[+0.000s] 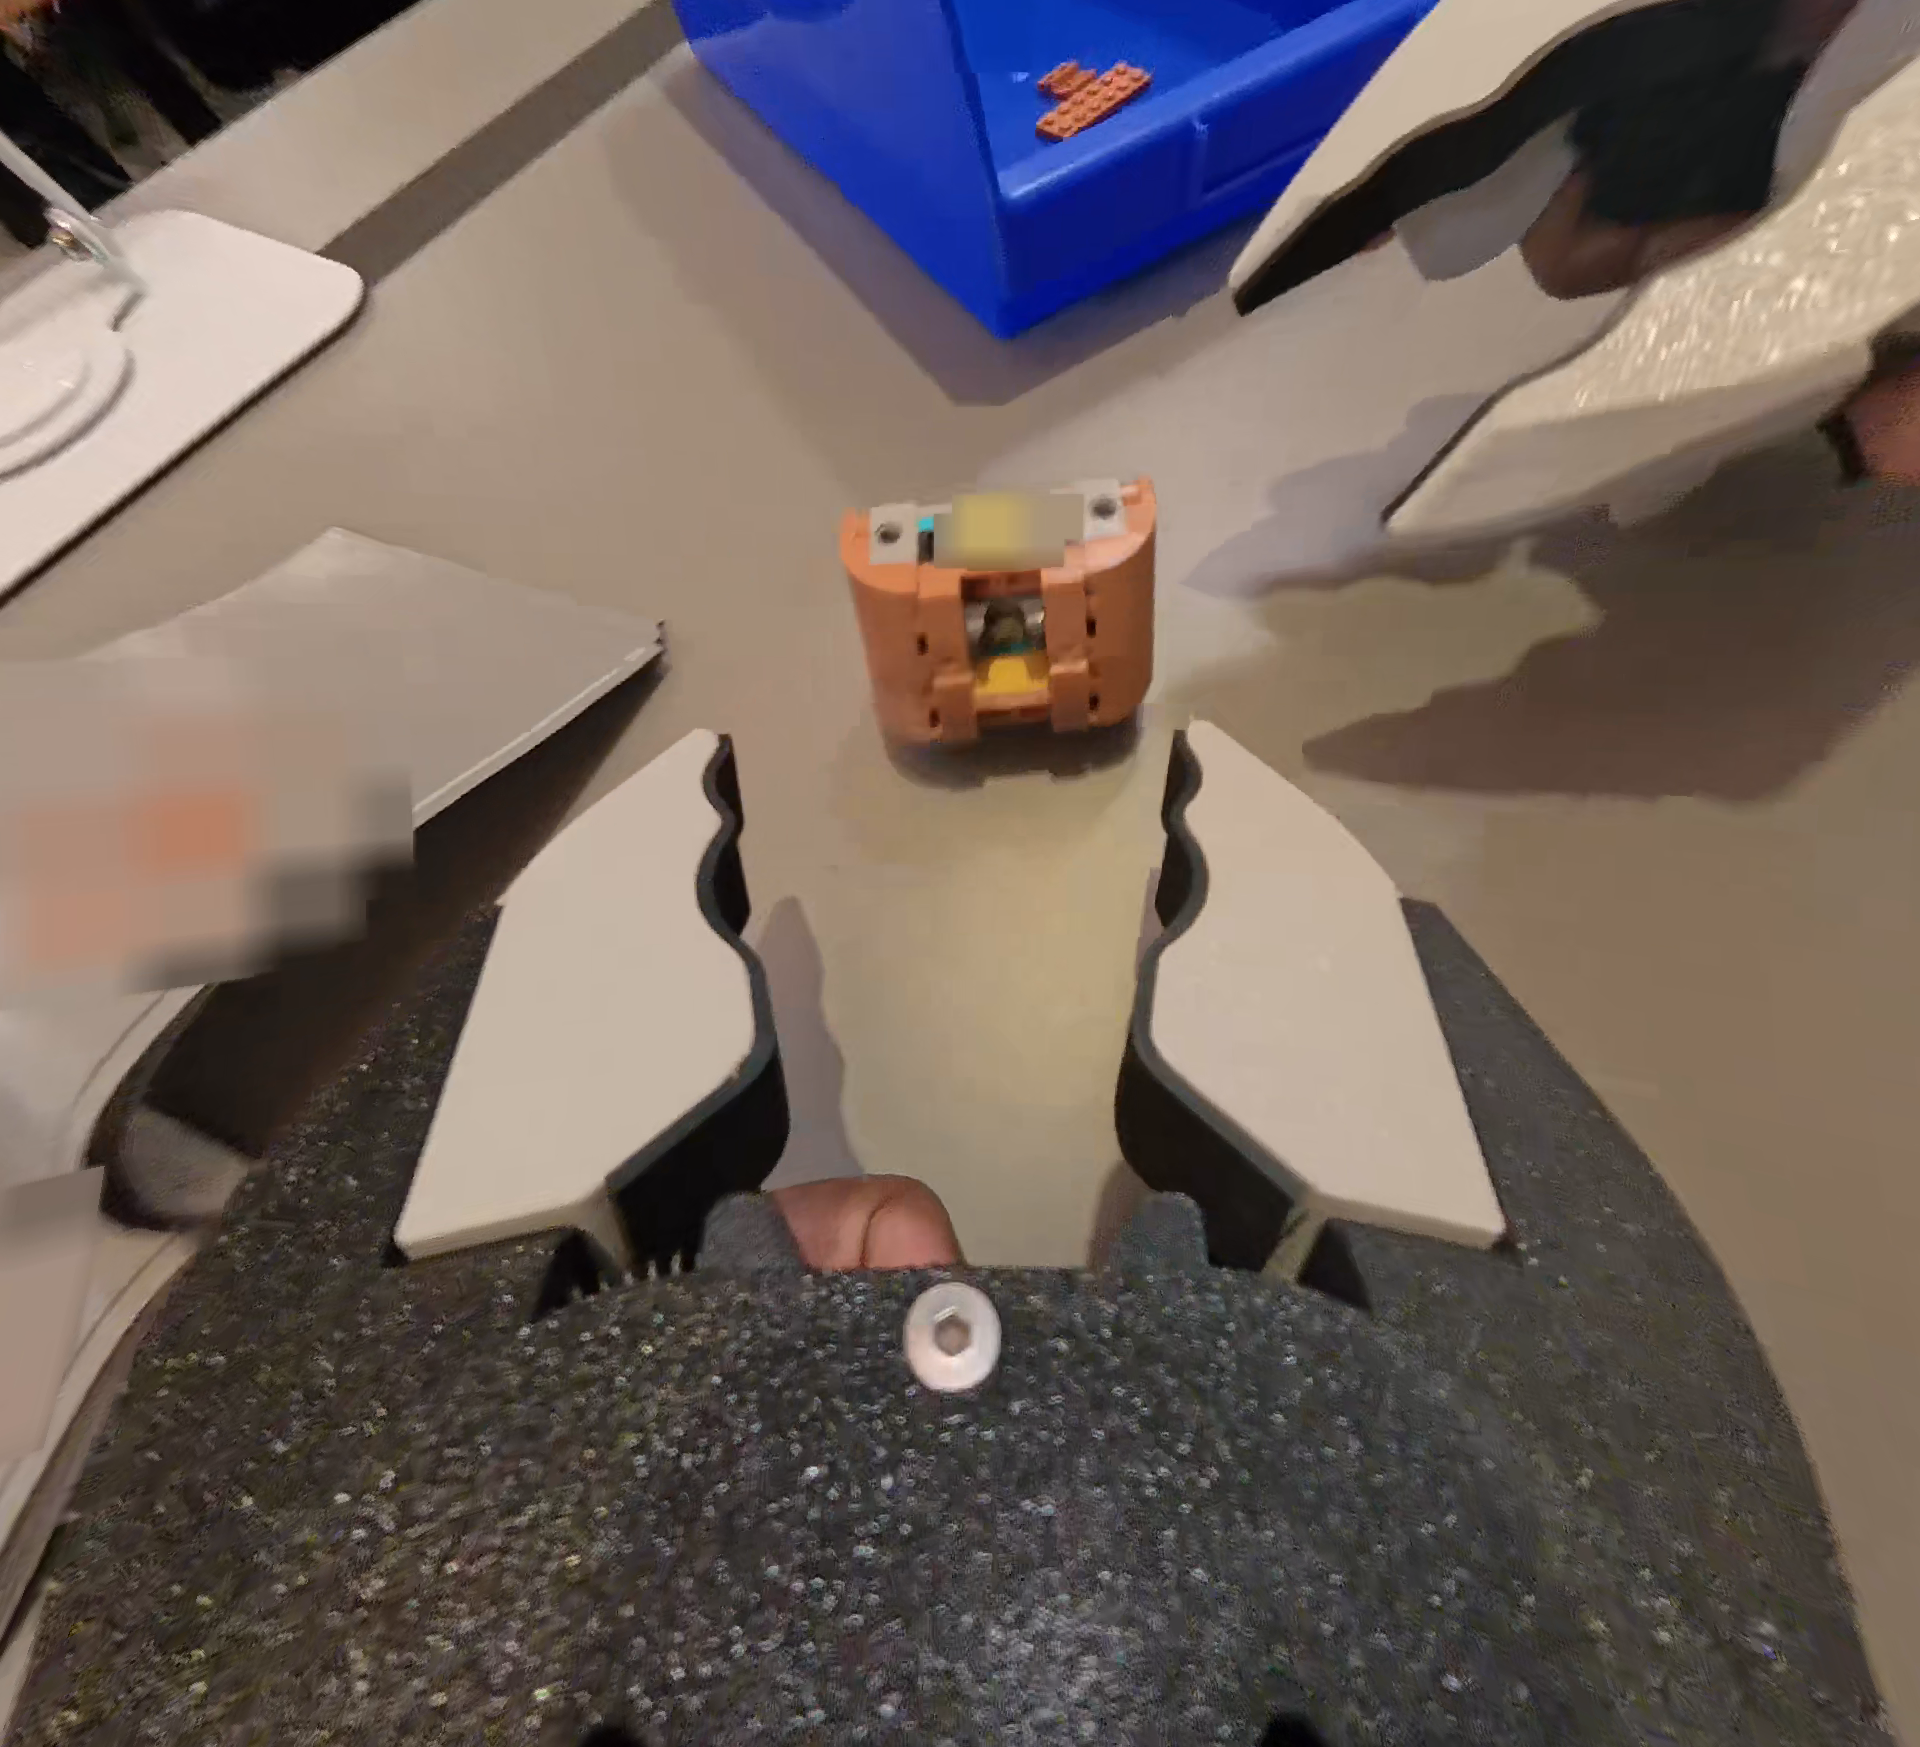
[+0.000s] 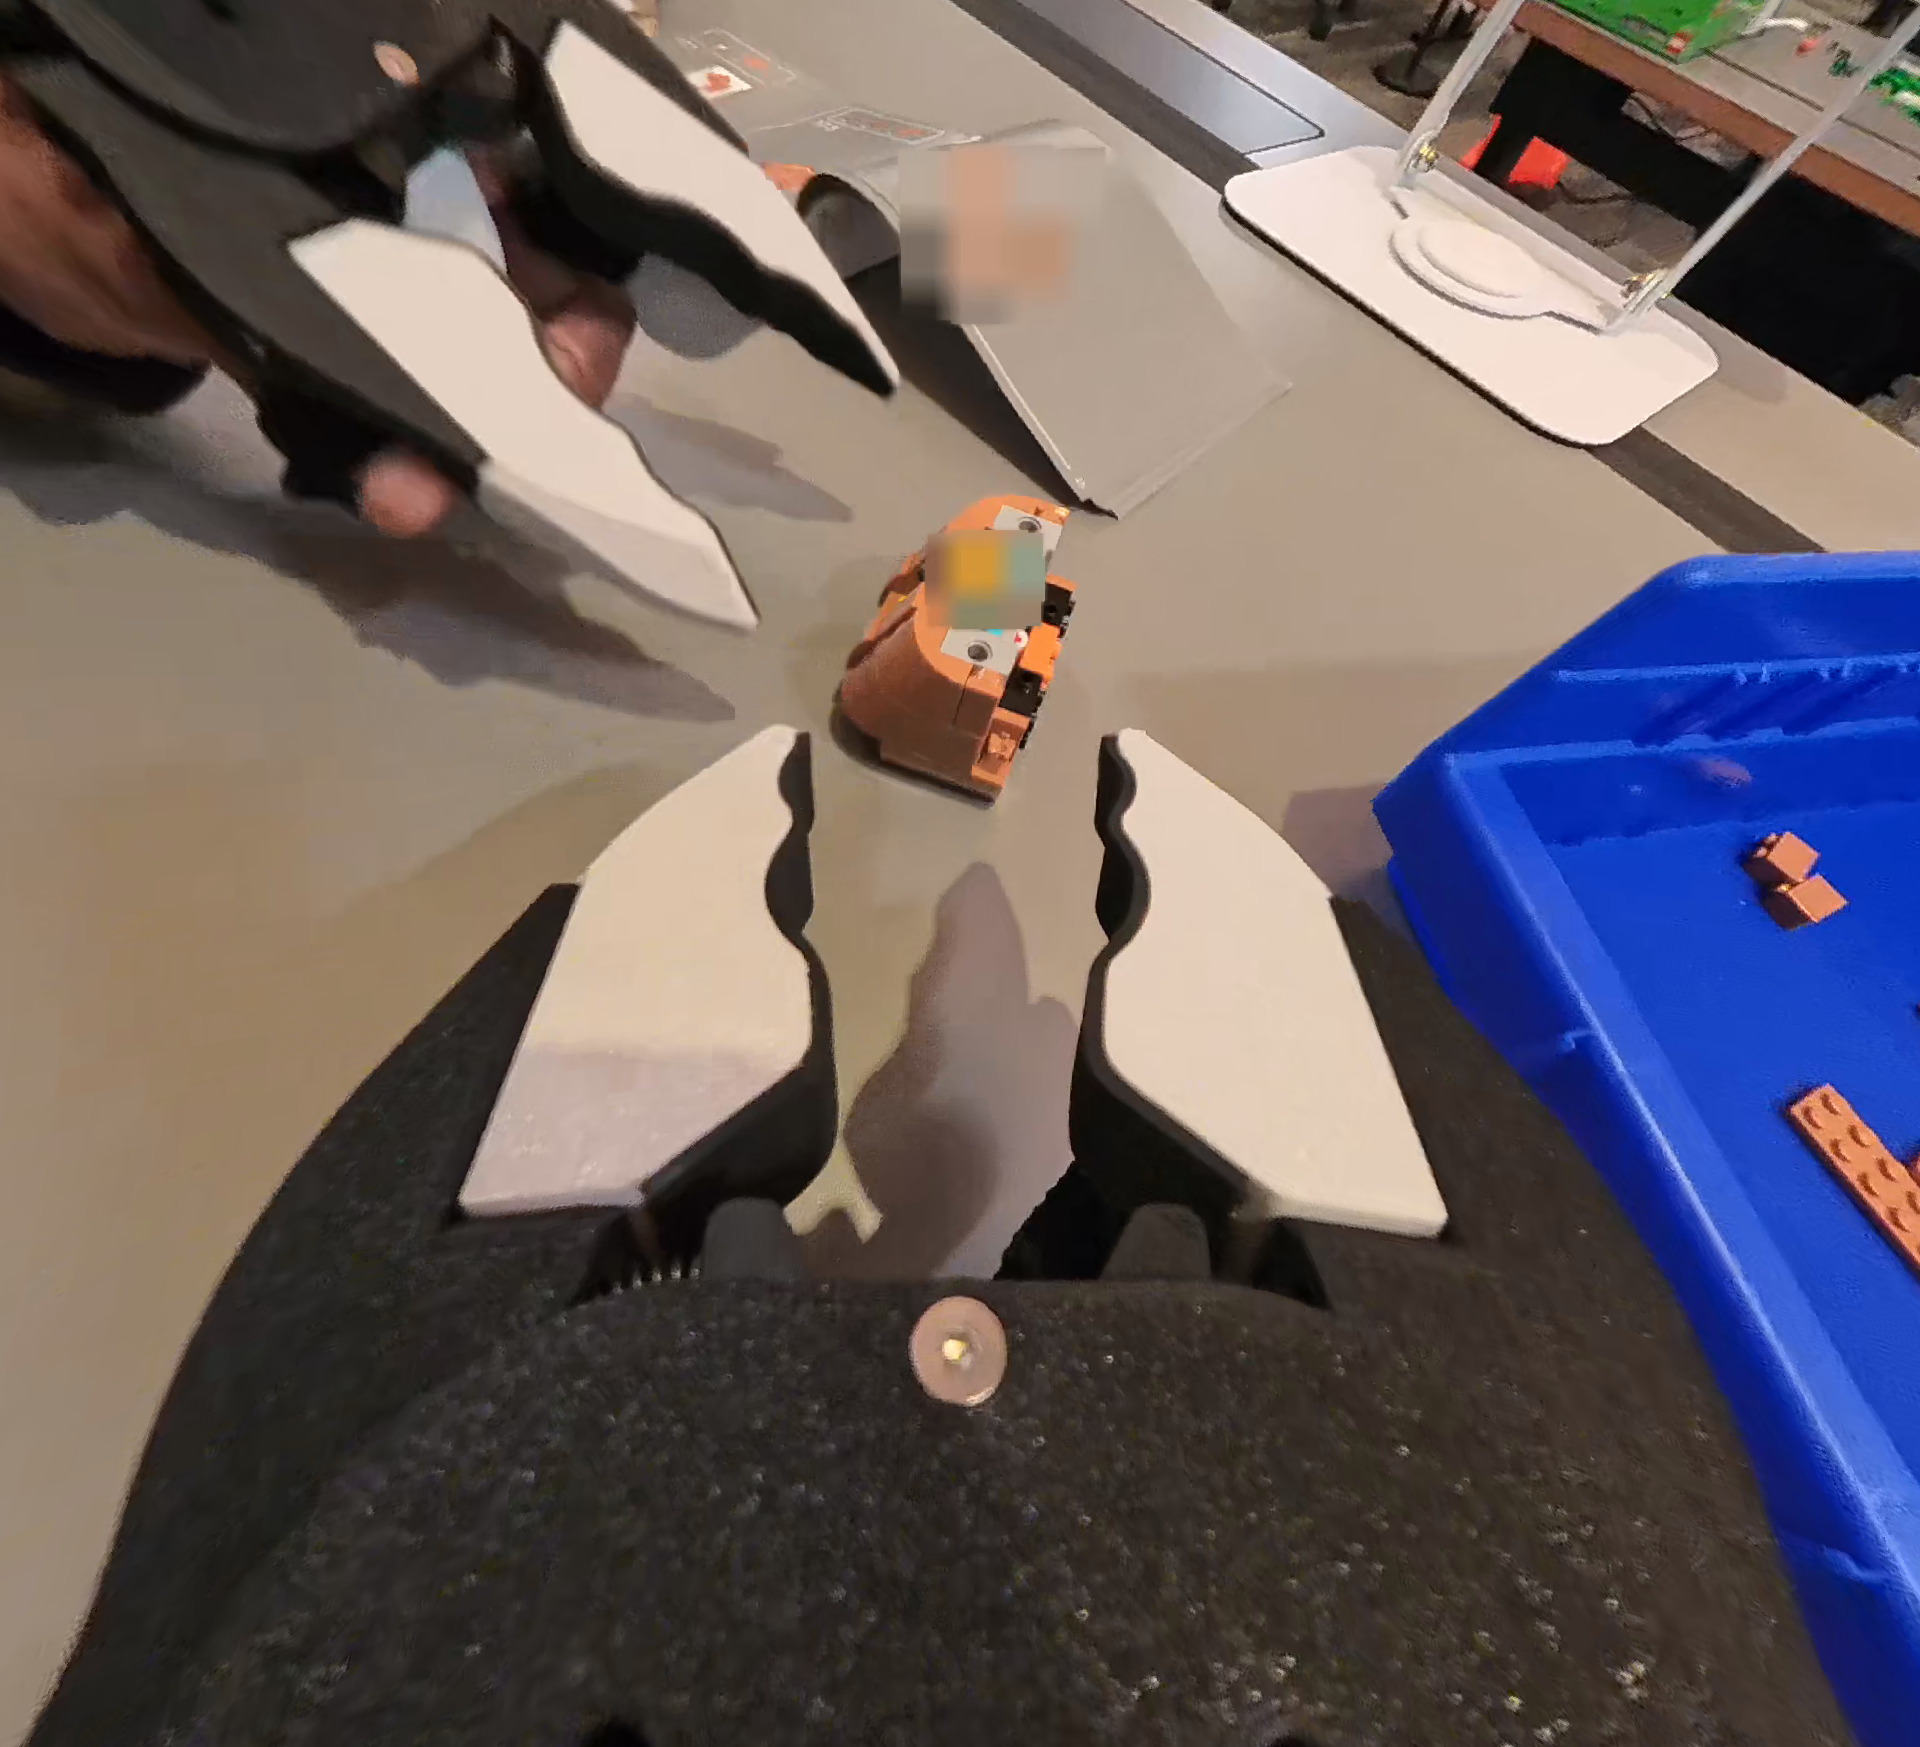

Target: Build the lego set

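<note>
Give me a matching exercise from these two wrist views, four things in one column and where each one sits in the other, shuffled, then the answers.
Things:
1. brown lego model
2. orange plates
3. booklet
4. left gripper

Places:
A. inside the blue bin
B. lying flat on the table, beside the model
C. open, just short of the model
D. standing on the bare table between both grippers

Pairs: 1-D, 2-A, 3-B, 4-C

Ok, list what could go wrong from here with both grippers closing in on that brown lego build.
1. The brown lego build sits loose on the table; a one-sided nudge from the open left gripper could tip or slide it.
2. The open right gripper approaches the same build, so the two grippers could collide.
3. Squeezing hard might pop bricks off.
</note>
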The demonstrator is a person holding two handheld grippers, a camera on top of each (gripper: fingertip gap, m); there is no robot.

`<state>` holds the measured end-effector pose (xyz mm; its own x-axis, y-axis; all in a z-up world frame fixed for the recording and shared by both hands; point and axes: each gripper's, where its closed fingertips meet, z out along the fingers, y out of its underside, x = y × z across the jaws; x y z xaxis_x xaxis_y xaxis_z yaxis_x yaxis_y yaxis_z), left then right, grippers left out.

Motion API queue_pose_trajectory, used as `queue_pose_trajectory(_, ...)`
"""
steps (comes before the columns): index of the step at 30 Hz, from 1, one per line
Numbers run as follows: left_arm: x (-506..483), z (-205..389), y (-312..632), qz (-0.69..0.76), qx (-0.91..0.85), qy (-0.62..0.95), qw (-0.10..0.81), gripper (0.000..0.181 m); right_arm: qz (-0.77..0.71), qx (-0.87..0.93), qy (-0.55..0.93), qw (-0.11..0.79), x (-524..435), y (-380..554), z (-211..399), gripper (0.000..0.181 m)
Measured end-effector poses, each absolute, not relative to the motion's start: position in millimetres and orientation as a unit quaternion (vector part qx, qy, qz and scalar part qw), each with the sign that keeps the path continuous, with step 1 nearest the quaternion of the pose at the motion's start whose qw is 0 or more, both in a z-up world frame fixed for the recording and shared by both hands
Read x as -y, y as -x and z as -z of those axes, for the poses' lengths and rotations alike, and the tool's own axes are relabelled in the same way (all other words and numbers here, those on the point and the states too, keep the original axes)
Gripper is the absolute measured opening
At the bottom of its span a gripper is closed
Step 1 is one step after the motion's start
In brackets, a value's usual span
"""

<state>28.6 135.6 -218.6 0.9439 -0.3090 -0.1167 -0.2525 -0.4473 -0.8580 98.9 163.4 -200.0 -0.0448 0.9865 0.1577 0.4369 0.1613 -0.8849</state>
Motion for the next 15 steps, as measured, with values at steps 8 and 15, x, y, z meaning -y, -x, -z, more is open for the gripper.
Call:
queue_pose_trajectory(8, -112.9, 192.0, 41.6, -0.007, -0.136, 0.839, 0.526, 0.074, -0.442, 0.625, 0.508, 0.395, -101.5, -75.8, 191.0, 0.047)
queue_pose_trajectory(15, -154.2, 165.8, 67.2, 0.0, -0.108, 0.784, 0.612, 0.07, -0.457, 0.626, 0.501, 0.385, -35.6, -14.8, 192.7, 0.018)
